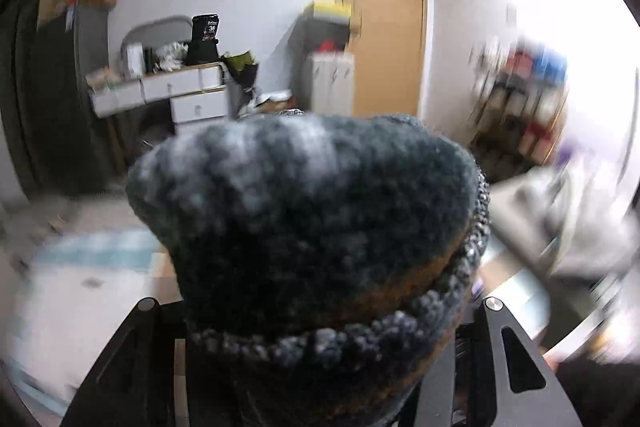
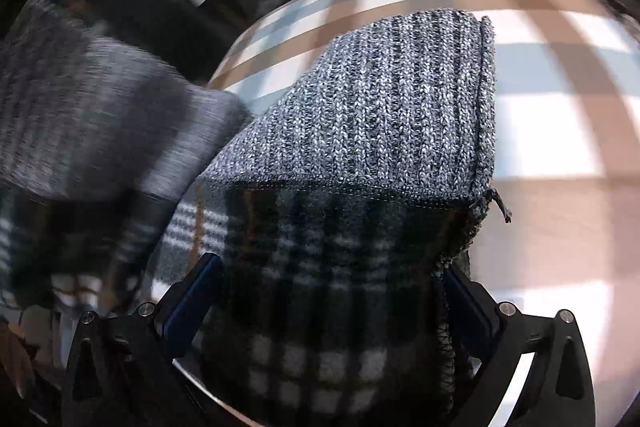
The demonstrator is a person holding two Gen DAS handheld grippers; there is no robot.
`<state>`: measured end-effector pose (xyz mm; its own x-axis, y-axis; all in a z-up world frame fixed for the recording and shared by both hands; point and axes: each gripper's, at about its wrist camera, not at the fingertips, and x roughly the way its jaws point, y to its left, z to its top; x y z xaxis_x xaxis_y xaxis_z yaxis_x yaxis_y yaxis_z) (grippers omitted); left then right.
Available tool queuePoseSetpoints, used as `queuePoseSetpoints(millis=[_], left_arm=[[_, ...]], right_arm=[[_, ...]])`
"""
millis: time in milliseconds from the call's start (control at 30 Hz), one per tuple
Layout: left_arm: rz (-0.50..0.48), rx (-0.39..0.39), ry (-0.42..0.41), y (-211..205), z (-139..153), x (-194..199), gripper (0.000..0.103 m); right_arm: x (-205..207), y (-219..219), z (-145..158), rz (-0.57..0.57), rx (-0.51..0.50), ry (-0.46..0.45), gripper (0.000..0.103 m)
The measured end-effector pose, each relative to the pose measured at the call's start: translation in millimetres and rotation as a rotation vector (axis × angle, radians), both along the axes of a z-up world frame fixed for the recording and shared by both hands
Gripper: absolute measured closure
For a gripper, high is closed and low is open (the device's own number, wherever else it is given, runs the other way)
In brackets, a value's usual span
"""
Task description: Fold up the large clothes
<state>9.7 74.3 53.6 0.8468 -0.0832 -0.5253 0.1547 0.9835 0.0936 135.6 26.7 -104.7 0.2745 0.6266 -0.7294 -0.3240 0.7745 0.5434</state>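
Observation:
A thick grey knit garment [image 1: 304, 195] with a dark plaid lining bulges up between the fingers of my left gripper [image 1: 320, 307], which is shut on the bunched fabric and holds it off the table. In the right wrist view the same garment [image 2: 380, 99] drapes forward over the checked tablecloth [image 2: 540, 107]. Its grey knit side faces up and the plaid lining runs back into my right gripper [image 2: 330, 267]. The blue pads [image 2: 196, 291] press on the cloth from both sides. Another blurred grey part of the garment [image 2: 100, 107] hangs at the left.
The table with its checked cloth [image 1: 80, 267] lies low at the left. Behind it stand a white drawer desk [image 1: 180, 87], a wooden door [image 1: 384, 19] and a crowded shelf [image 1: 520, 99]. A blurred pale grey heap [image 1: 568, 219] sits at the right.

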Motion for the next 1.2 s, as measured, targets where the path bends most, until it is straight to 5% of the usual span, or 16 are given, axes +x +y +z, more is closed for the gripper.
queuePoseSetpoints(millis=[133, 267, 333, 433, 533, 633, 833, 933, 1067, 1200], left_arm=[[0.046, 0.222, 0.043, -27.5, -30.5, 23.3, 0.061], [-0.011, 0.458, 0.033, -80.2, -65.7, 25.5, 0.060], [-0.052, 0.563, 0.025, -103.6, -86.8, 22.7, 0.056], [-0.076, 0.697, 0.014, -123.5, -114.8, 21.9, 0.047], [-0.101, 0.717, 0.026, -124.7, -127.4, 25.6, 0.037], [-0.192, 0.728, 0.058, -127.6, -136.3, 24.5, 0.006], [-0.280, 0.885, 0.002, -139.1, -158.5, 16.0, 0.001], [-0.269, 0.923, 0.013, -130.0, -161.8, 22.1, 0.001], [-0.309, 0.917, -0.044, -118.6, -158.1, 16.8, 0.001], [-0.384, 0.799, -0.065, -102.9, -139.3, 6.9, 0.001]], right_arm=[[5.6, -0.6, -1.2, 0.010, 0.140, 0.061, 0.000], [18.1, -65.5, -5.9, -0.114, 0.466, 0.212, 0.000], [20.0, -87.1, -4.7, -0.156, 0.549, 0.222, 0.000], [23.9, -99.5, -9.9, -0.190, 0.485, 0.231, 0.000], [31.9, -127.2, -18.6, -0.261, 0.432, 0.255, 0.000], [34.3, -146.1, 17.0, -0.254, 0.358, 0.125, 0.000], [24.8, -33.8, 140.1, 0.072, 0.169, -0.163, 0.000], [13.9, 23.6, 155.9, 0.203, -0.026, -0.220, 0.000], [29.8, 26.3, 100.8, 0.286, -0.253, -0.019, 0.001], [45.1, 0.8, 58.8, 0.272, -0.138, 0.119, 0.002]])
